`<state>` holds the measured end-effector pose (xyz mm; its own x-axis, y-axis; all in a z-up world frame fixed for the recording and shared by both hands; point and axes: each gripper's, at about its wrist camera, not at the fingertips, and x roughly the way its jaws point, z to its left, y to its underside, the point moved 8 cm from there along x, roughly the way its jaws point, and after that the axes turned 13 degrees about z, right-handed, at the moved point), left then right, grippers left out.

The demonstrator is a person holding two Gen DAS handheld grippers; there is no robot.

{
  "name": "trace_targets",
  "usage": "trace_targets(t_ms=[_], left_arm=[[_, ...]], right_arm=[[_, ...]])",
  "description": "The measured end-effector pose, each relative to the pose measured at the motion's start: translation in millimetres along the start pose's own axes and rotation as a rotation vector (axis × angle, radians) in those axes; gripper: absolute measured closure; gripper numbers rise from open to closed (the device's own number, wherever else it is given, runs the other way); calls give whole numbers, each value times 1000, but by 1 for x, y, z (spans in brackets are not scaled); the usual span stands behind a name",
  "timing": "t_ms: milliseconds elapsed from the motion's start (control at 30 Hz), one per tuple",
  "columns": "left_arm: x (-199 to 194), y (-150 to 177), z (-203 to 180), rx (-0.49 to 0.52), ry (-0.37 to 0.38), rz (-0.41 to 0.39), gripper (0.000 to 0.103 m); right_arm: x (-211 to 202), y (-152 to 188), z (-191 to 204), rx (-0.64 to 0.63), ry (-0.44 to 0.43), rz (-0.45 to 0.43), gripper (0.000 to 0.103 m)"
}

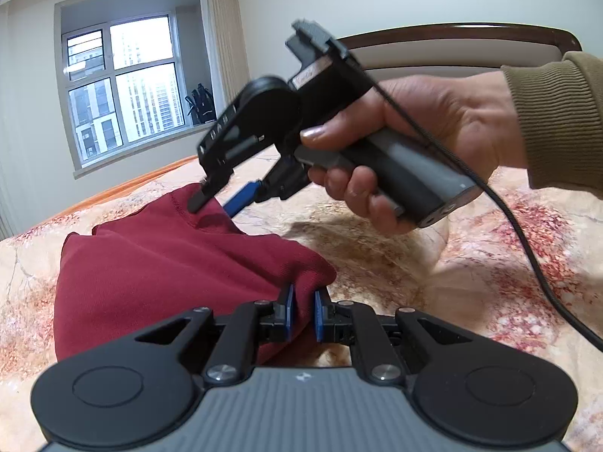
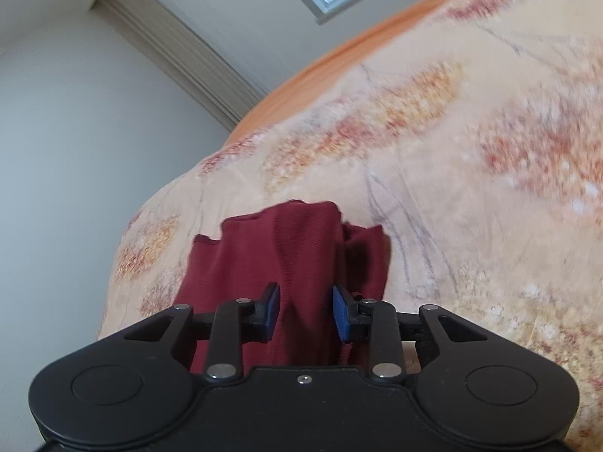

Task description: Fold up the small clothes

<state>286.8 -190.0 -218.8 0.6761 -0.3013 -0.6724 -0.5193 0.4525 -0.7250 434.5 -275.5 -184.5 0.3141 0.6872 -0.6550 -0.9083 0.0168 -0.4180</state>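
A dark red garment [image 1: 158,275] lies partly lifted over a floral bedspread [image 1: 433,263]. My left gripper [image 1: 303,312] is shut on its near corner, the cloth pinched between the blue pads. In the left wrist view my right gripper [image 1: 215,199] is held in a hand at the garment's far edge, its fingers spread with cloth between them. In the right wrist view the right gripper [image 2: 306,310] has its pads apart with a fold of the red garment [image 2: 290,248] running between them; the cloth hangs ahead.
The bed's orange edge [image 1: 124,184] lies at the left, near a window [image 1: 124,86]. A dark wooden headboard [image 1: 471,41] stands behind. The right gripper's black cable [image 1: 527,248] trails over the bedspread at the right.
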Motion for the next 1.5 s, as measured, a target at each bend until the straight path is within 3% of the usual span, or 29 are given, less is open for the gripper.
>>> trace_targets(t_ms=[133,300,367,500,633,800,1067,1267,1500], left_arm=[[0,0,1,-5,16,-7,92],[-13,4,10,-46,39,-12,91],[-27,7,22,-100,61,-21,91],[-54,14,65,-210,22,-51,88],[-58,26,125,-316,-96,-14,62],[-34,35,180,-418,-129,86,61],[-14,49,201,-453,-130,113,36],[-5,56,211,-514,-89,131,20],[12,70,231,-712,134,133,14]], right_arm=[[3,12,2,-29,32,32,60],[-4,22,-6,20,0,15,59],[-9,28,-8,34,-7,6,54],[-15,42,-15,60,-23,-4,41],[-14,49,-21,118,-61,-13,30],[-8,51,-24,170,-92,-28,27],[0,52,-25,155,-94,-20,22],[1,52,-25,171,-120,-25,18],[0,52,-35,250,-216,-49,14]])
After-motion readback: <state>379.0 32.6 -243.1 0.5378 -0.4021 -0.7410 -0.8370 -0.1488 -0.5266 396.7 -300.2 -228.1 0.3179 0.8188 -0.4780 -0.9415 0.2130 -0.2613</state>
